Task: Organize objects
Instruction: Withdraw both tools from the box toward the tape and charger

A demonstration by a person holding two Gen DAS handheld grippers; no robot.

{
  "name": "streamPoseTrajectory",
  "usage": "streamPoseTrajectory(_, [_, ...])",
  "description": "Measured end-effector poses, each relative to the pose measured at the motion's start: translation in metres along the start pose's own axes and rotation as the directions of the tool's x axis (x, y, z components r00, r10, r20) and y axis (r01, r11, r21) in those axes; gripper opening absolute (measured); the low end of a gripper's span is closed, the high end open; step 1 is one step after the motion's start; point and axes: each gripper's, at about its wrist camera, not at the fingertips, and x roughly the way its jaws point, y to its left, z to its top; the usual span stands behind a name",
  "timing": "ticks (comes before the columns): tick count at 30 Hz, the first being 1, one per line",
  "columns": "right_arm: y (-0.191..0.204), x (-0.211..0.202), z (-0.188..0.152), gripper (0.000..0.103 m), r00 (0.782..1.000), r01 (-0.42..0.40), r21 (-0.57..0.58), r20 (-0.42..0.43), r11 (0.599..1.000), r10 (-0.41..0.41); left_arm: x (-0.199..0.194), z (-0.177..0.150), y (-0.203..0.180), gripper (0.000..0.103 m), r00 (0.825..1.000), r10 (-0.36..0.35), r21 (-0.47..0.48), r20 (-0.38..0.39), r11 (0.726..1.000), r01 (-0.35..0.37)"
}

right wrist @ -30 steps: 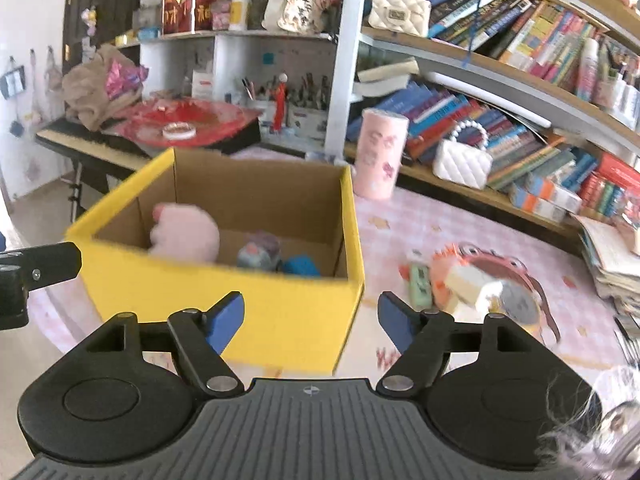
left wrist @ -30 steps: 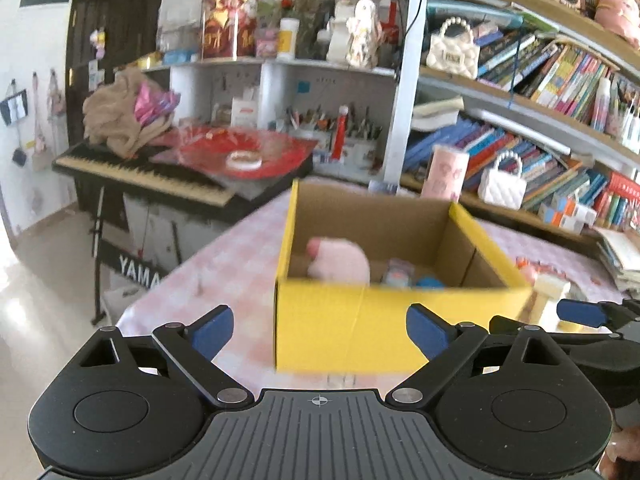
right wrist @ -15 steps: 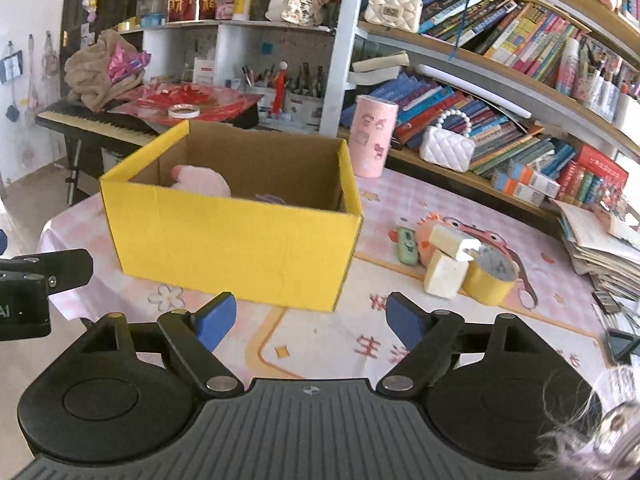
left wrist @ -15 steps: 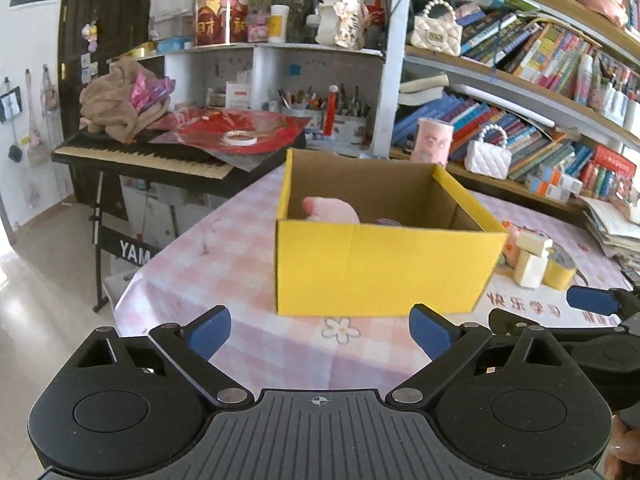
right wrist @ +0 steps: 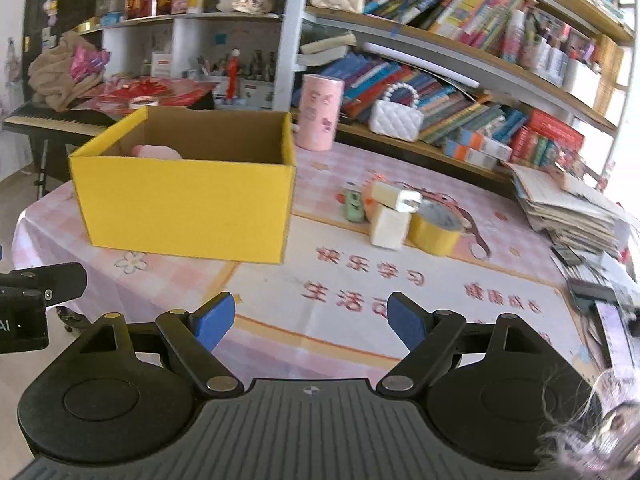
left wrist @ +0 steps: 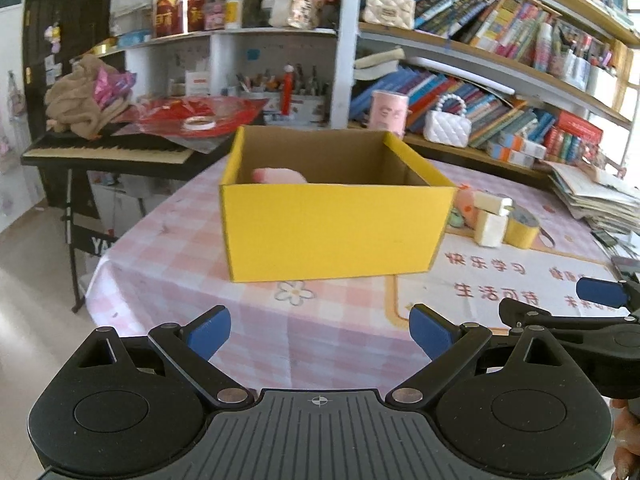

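Both tools farther from box

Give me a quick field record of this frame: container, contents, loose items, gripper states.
container: yellow box, open top, upright on the table
contents: pink plush visible inside; rest hidden
loose items: yellow tape roll, two cream blocks, small green toy, all to the right of the box
left gripper: open, empty
right gripper: open, empty
behind: pink cylinder

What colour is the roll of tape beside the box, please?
Yellow; the roll of tape shows best in the right wrist view.
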Motion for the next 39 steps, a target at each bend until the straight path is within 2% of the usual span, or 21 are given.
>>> streamPoseTrajectory(11, [-0.038,-0.014,-0.02,0.084,0.993,0.114,0.083,-0.034,0.99,-0.112,0.001,0.002,-0.036,0.097,0.993,-0.117,0.069,0.019,0.991,0.115])
streamPoseTrajectory(21, [-0.079,-0.021,-0.033,0.086,0.977,0.207,0.146,-0.071,0.967,-0.198,0.017,0.007,-0.082,0.097,0.976,-0.217,0.134,-0.018,0.967,0.217])
streamPoseTrajectory(33, [-0.13,-0.002,-0.035,0.086,0.964,0.258,0.191,-0.121,0.947,-0.238,0.046,0.02,-0.131,0.097,0.96,-0.276,0.152,-0.047,0.948,0.28])
streamPoseTrajectory(39, [-0.148,0.021,-0.024,0.086,0.967,0.242,0.173,-0.13,0.955,-0.221,0.066,0.03,-0.146,0.097,0.963,-0.265,0.144,-0.058,0.952,0.27])
